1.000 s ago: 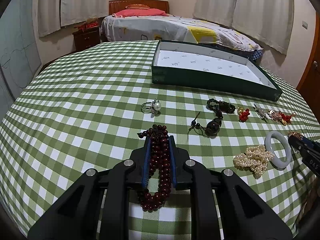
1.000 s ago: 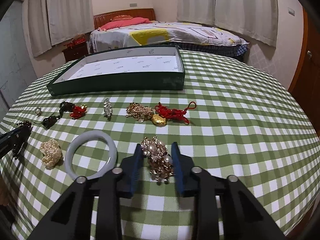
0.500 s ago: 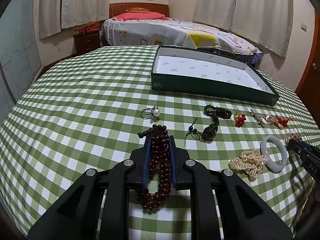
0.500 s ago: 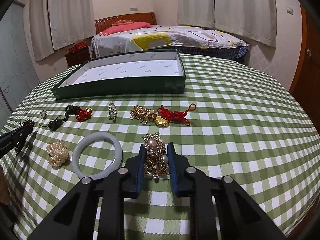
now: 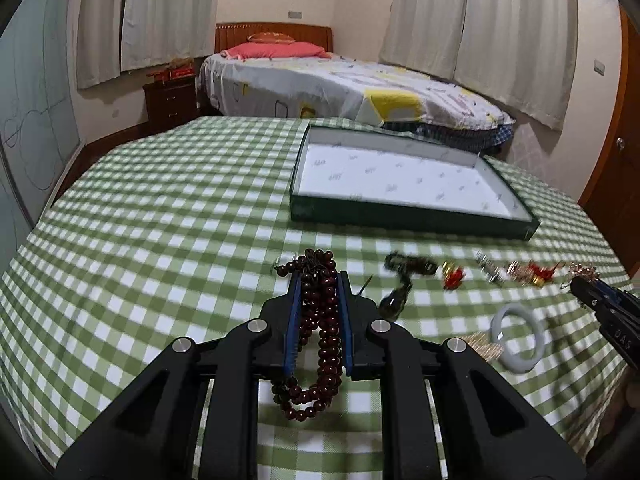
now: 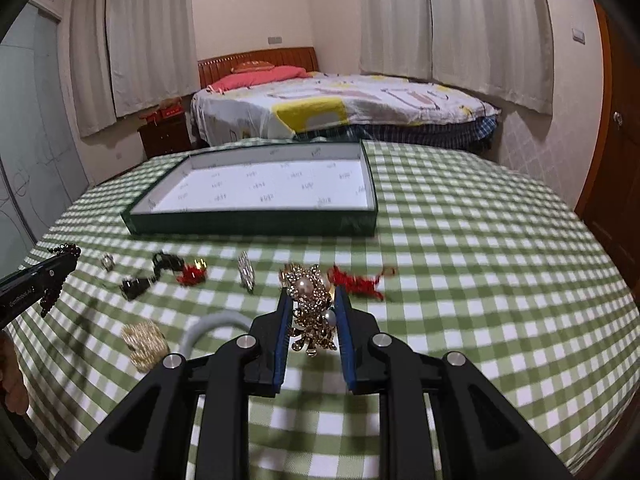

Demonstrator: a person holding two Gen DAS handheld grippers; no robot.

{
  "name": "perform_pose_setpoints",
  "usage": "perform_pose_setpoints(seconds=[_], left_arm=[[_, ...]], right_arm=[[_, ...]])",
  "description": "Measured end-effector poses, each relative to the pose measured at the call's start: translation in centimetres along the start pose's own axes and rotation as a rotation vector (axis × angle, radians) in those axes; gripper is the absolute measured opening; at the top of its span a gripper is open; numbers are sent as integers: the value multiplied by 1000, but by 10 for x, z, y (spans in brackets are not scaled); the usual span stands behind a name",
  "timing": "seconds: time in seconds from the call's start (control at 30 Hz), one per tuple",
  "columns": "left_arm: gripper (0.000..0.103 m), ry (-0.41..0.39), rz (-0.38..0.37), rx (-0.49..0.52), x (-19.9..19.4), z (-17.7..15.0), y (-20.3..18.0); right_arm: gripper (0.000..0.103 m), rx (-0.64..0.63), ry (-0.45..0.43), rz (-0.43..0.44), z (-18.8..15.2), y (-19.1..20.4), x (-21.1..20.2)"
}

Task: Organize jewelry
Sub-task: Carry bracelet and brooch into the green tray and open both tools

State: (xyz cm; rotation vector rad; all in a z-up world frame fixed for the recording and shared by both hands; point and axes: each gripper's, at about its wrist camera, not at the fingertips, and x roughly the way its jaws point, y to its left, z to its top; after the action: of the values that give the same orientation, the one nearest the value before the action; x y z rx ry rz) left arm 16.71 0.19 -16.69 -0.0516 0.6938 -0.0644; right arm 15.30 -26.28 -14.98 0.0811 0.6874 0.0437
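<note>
My left gripper (image 5: 318, 280) is shut on a dark red bead bracelet (image 5: 320, 328) and holds it above the checked table; the beads hang in a loop below the pads. My right gripper (image 6: 312, 296) is shut on a gold and pearl brooch (image 6: 314, 312), lifted off the cloth. The green tray with a white lining (image 5: 400, 178) stands empty at the far side and also shows in the right wrist view (image 6: 264, 192). Each gripper shows at the edge of the other's view: the right one (image 5: 580, 284) and the left one (image 6: 66, 260).
On the green checked tablecloth (image 5: 160, 240) lie a jade bangle (image 5: 518, 336), a pearl cluster (image 6: 144, 340), a black cord pendant (image 5: 400, 284), a red charm (image 5: 454, 274), a silver brooch (image 6: 246, 276), a ring (image 6: 107, 262) and a red knotted cord (image 6: 358, 284). A bed stands behind.
Both grippers have risen and tilted up with their pieces: the bead bracelet and the brooch have come off the cloth. The right jaws closed on the brooch a second ago.
</note>
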Motion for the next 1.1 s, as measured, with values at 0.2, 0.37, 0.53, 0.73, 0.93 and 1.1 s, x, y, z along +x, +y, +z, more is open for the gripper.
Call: perform_pose_setpoints(seconds=[0.2,0.37,0.53,0.73,0.93,1.1], left_arm=[[17,-65,-22,21,-7,32,-13],[17,-108,-52,23,2,67,-25],[17,-138,-68,43,26,101,-38],[17,-89,-72,71,82,119,-51],[17,32,-62,84,140,107,-55],[17,103,-54,93,166,100,-52]], right_arm=[[22,-15,-62,13,33,4,0],[22,-29,-122,23,66,7,8],[22,-15,-143,43,93,1,30],[22,-24,-106,39,104,-5,75],[22,-22,19,47,95,-11,126],[22,-29,102,39,92,-13,152]])
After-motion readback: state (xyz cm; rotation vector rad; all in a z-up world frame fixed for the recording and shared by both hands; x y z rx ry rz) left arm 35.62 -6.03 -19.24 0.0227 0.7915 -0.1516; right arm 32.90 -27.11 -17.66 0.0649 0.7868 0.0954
